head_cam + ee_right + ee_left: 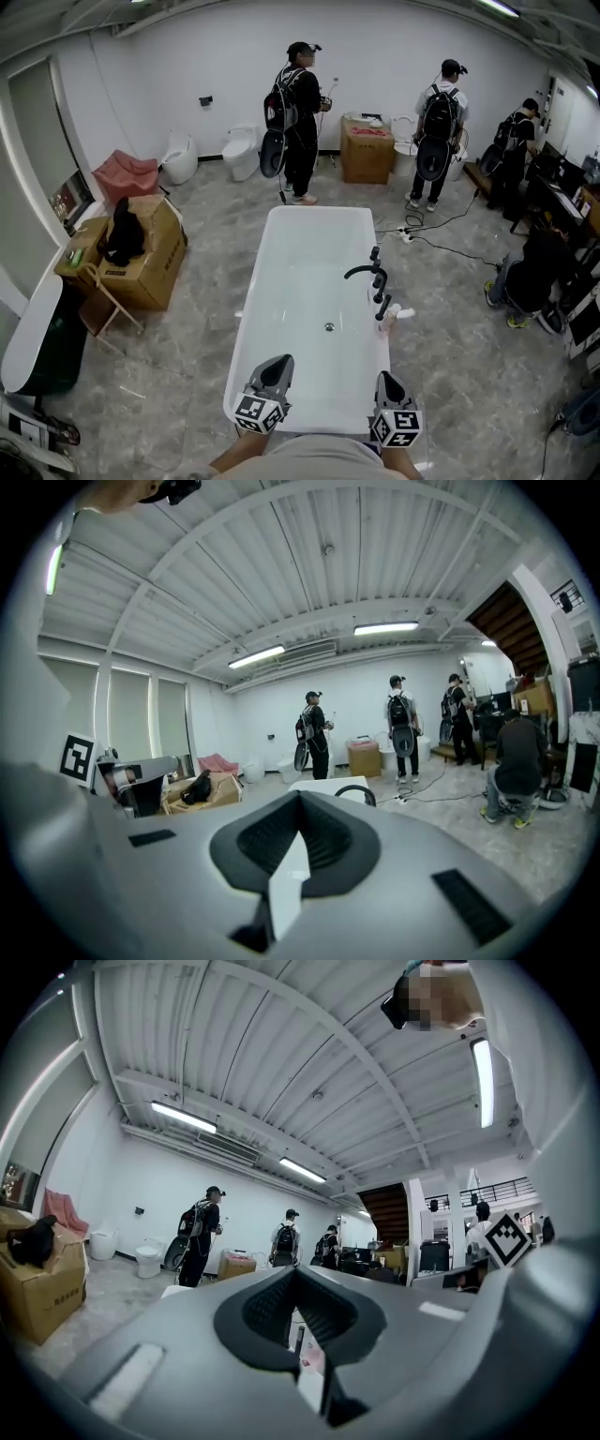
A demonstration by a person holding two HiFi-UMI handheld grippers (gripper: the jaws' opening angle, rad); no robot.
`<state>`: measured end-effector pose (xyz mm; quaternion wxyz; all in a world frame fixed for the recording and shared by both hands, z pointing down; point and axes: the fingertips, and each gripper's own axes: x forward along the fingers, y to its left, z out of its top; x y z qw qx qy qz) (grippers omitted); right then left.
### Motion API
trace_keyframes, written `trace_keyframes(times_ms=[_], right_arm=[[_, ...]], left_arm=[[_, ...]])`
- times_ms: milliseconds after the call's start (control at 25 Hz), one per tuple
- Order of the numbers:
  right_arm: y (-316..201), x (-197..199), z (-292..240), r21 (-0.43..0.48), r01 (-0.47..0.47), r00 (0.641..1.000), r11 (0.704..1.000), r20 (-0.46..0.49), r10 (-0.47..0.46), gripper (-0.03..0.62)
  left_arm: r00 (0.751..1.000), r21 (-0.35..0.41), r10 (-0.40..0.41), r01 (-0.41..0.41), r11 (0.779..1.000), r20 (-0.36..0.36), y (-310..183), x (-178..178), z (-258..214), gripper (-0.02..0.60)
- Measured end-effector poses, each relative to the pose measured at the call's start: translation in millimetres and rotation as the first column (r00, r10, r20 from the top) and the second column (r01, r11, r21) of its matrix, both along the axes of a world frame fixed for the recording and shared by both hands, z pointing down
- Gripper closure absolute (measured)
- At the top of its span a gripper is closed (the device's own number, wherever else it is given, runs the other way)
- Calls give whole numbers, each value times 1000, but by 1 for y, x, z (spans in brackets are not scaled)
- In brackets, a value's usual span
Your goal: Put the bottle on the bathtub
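Presently, head view, bottle (pixel 394 312): small, whitish with some pink, apparently lying on its side on the right rim of the bathtub (pixel 319 214), just beside the dark taps (pixel 378 281).
Head view, grippers: left gripper (pixel 274 367) and right gripper (pixel 390 382) are held low over the near end of the tub, well apart from the bottle; neither carries anything.
Head view, task standing: judged done or nearly so, since the bottle rests on the rim.
Left gripper view, jaws: left gripper (pixel 298 1321) has its jaws drawn together to a thin slit, with nothing between them. The tub edge shows through the slit, but the bottle cannot be made out with certainty.
Right gripper view, jaws: right gripper (pixel 295 846) has its jaws fully together and empty, aimed along the tub.
Handling, judged: probably light, rigid plastic, smooth and inclined to roll where it lies.
Hold point, judged: across the middle of the body, not the cap.
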<state>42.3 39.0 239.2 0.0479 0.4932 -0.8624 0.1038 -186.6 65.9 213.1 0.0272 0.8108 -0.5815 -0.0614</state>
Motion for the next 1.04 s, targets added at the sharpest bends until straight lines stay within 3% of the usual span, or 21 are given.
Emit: trace_keyframes(times_ms=[680, 1040], right_arm=[[-4, -6, -13, 10, 7, 1000, 1000, 19, -7, 588], [-7, -5, -15, 7, 9, 1000, 1000, 16, -9, 588]], left_arm=[[999, -16, 39, -39, 999, -5, 3, 15, 4, 580], [1000, -26, 22, -22, 999, 1, 0, 12, 6, 580]])
